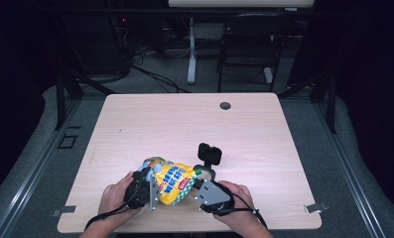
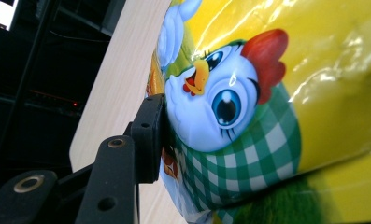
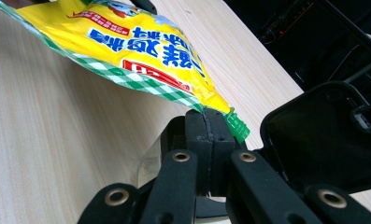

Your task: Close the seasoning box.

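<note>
High view: fixed cam above the person's side, looking fwd and down on the pale wooden table (image 1: 244, 129). Both gripper cams sit v. close to the glossy yellow plastic pouch (image 2: 276, 102), seen in all three views.

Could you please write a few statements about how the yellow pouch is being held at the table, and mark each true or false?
1. The right tool is closed on the corner of the yellow pouch next to its green spout. True.
2. The left tool grips the pouch at its body. True; a pad presses the printed side in the left gripper view.
3. The pouch lies at the far edge of the wooden table. False; it is near the person's edge.
4. The pouch shows a cartoon dog. False; it is a cartoon chicken with a red comb.
5. A black device on a stand stands beyond the pouch. True.
</note>
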Available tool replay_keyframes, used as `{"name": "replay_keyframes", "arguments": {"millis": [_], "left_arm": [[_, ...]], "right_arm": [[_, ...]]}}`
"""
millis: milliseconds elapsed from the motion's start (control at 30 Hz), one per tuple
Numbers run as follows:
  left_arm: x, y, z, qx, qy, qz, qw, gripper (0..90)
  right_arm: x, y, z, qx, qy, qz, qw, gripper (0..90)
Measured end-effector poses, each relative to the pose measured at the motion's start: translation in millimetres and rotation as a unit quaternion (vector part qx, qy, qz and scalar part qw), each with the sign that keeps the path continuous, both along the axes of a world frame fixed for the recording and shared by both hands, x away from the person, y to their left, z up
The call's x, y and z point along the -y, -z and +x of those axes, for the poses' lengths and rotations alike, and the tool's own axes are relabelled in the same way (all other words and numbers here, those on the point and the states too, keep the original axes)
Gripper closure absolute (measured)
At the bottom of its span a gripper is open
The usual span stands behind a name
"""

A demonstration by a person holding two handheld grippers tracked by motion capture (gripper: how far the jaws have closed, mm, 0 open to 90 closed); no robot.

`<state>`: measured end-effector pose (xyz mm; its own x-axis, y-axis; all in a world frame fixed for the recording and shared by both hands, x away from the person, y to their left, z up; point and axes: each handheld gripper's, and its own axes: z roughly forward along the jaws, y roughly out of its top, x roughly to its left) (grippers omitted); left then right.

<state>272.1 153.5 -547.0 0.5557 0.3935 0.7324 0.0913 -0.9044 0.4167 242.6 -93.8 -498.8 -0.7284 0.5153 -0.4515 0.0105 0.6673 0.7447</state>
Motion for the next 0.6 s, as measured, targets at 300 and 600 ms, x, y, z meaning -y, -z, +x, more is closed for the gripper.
{"name": "replay_keyframes", "arguments": {"millis": [300, 600], "left_arm": [[0.6, -2.5, 0.2, 0.015, 0.005, 0.029, 0.9995, 56.2], [-0.4, -7.8, -0.8, 0.030, 0.012, 0.069, 0.9971, 56.3]], "right_arm": [[0.4, 4.7, -1.1, 0.000, 0.002, 0.001, 1.0000, 90.0], [0.1, 8.6, -1.2, -0.005, -0.002, 0.000, 1.0000, 90.0]]}}
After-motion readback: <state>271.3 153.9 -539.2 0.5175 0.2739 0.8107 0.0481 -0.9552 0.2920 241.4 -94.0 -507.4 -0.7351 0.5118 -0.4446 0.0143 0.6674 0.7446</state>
